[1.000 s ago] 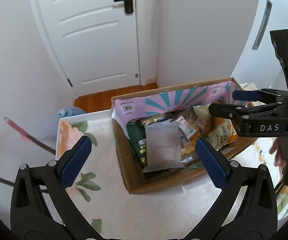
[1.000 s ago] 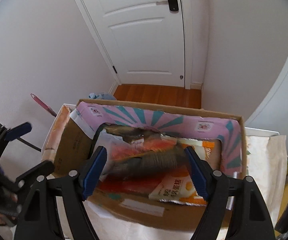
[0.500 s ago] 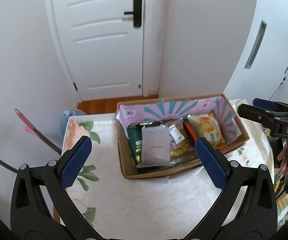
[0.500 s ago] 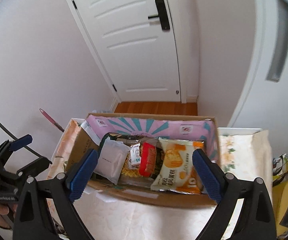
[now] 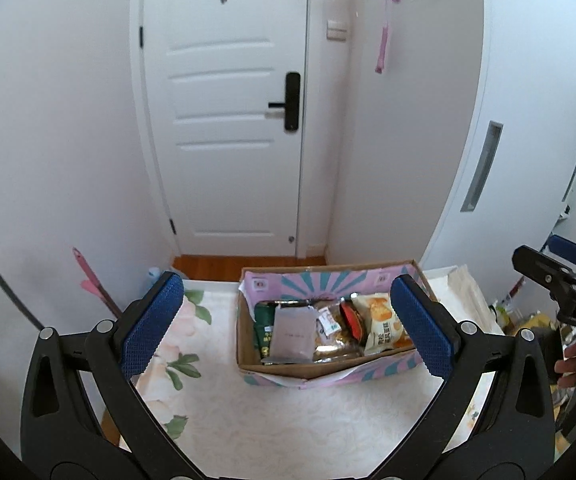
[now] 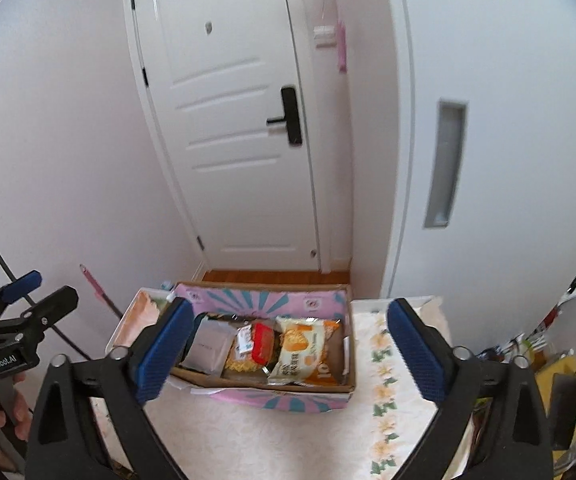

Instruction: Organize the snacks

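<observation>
A cardboard box [image 5: 247, 356] with a pink and teal striped lining stands on the table; it also shows in the right wrist view [image 6: 350, 376]. It holds several snack packets: a grey pouch [image 5: 292, 334], a green bag [image 5: 263, 330], a red packet [image 6: 263, 343] and an orange and white bag [image 5: 382, 322] [image 6: 300, 350]. My left gripper [image 5: 285, 322] is open and empty, held back from the box. My right gripper [image 6: 288, 354] is open and empty, also back from the box.
The table has a white floral cloth [image 5: 279, 420]. A white door [image 5: 227, 120] and white walls stand behind it. A pink-handled tool [image 5: 91, 280] leans at the left. Clutter [image 6: 548, 360] lies off the table's right side.
Both grippers have pulled up and back from the box, so it looks smaller and farther away. The snack packets lie still in the box.
</observation>
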The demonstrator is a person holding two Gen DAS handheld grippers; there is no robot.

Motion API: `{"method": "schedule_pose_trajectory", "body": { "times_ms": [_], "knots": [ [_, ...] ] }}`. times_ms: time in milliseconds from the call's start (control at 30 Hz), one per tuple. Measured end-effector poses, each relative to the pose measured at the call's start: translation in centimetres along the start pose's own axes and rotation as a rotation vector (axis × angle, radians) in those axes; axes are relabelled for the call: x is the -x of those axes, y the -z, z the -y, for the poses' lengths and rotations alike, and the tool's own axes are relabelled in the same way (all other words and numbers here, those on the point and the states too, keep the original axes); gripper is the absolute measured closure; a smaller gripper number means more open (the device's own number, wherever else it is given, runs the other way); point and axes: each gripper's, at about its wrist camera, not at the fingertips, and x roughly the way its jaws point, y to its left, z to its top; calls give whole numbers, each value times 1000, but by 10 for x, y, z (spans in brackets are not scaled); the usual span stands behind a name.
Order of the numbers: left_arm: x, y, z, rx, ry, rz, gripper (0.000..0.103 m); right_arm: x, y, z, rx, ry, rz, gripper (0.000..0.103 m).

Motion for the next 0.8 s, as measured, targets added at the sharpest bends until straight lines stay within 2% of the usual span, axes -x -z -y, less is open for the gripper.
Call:
{"method": "schedule_pose_trajectory", "body": {
  "times_ms": [200, 400, 800],
  "knots": [
    [20, 4, 10, -5, -6, 48, 0, 25, 7, -6, 45, 90, 95, 0],
    [28, 9, 12, -3, -14, 75, 0, 35, 13, -8, 56, 105, 125, 1],
    [31, 9, 21, -31, -20, 91, 0, 38, 17, -5, 31, 114, 131, 1]
  ]
}}
